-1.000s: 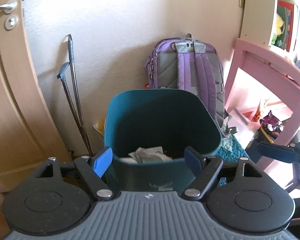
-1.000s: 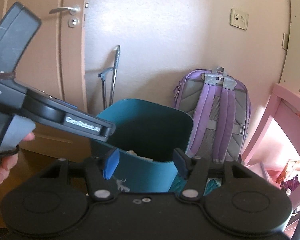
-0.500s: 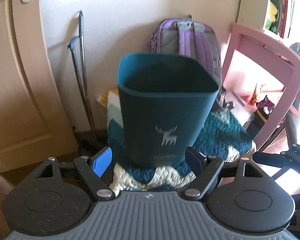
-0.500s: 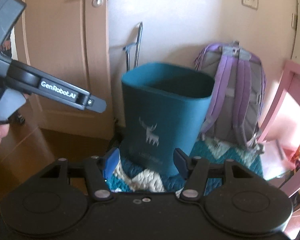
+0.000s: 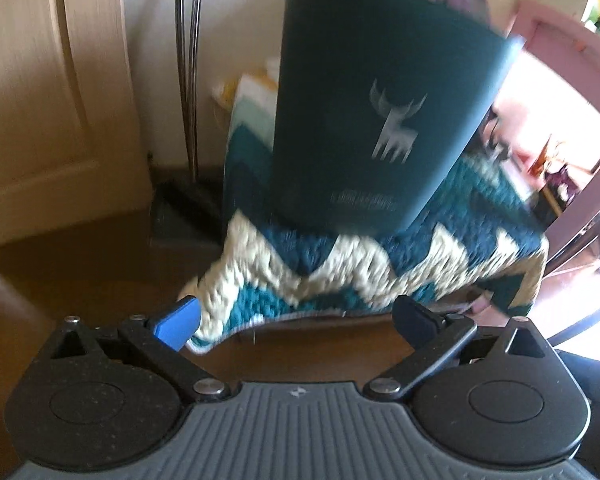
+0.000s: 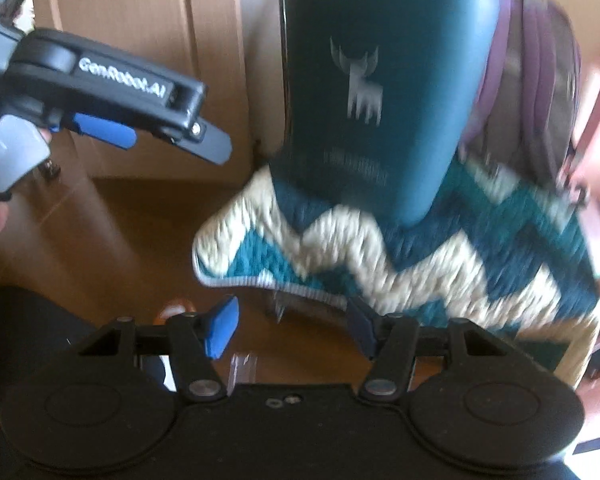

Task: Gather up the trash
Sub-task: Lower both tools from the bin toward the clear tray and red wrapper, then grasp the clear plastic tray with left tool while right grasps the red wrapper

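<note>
A dark teal trash bin (image 5: 376,92) with a pale deer logo stands on a teal and cream zigzag rug (image 5: 340,264); it also shows in the right wrist view (image 6: 380,92). Its inside is hidden from this low angle. My left gripper (image 5: 296,320) is open and empty, low over the wooden floor just before the rug's near edge. My right gripper (image 6: 292,324) is open and empty, also low before the rug (image 6: 380,256). The left gripper shows in the right wrist view (image 6: 140,120), up at the left. Small clear plastic pieces (image 6: 242,364) lie on the floor near my right fingers. Both views are blurred.
A wooden door (image 5: 40,100) stands at the left. Metal poles (image 5: 190,60) lean on the wall beside the bin. A purple backpack (image 6: 540,80) stands behind the bin. A pink frame (image 5: 560,80) is at the right. A small orange object (image 6: 172,308) lies on the floor.
Both grippers have dropped from above the bin's rim to near the floor and tilted down. The bin now towers ahead and its contents are out of sight. Both stay open.
</note>
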Available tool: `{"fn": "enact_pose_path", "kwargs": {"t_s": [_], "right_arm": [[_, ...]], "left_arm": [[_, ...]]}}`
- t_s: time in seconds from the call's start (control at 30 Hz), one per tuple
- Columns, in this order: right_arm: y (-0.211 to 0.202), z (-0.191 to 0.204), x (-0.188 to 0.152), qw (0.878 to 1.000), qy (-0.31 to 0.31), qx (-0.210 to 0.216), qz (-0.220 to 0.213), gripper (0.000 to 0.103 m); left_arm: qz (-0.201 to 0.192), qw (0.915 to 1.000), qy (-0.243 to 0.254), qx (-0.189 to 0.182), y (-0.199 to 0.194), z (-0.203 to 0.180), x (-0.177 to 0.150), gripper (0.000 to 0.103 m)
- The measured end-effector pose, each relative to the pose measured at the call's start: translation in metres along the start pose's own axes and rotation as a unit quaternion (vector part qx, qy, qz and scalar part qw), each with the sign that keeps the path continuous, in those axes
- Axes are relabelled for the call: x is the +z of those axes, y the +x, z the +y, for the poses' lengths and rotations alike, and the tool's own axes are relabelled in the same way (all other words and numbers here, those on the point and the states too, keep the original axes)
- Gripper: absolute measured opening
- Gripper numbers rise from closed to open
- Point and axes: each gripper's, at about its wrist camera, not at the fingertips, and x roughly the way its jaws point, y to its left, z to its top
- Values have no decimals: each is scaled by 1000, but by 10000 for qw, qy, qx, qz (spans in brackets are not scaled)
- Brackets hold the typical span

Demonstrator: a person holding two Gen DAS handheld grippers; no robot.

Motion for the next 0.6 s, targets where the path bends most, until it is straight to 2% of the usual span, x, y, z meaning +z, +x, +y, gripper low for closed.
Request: {"fn": "enact_pose_path", "kwargs": {"t_s": [0.23, 0.37, 0.6], "right_arm": [[77, -10, -36, 9963, 365, 139, 766, 60], [118, -15, -60, 9901, 513, 219, 1291, 60], [191, -15, -93, 9757, 460, 390, 2106, 60]], "left_arm": [[768, 9959, -409, 232, 85, 22, -40, 103], [1302, 9880, -699, 441, 139, 35, -64, 103], [2127, 9678, -1017, 886, 223, 53, -100, 103]]}}
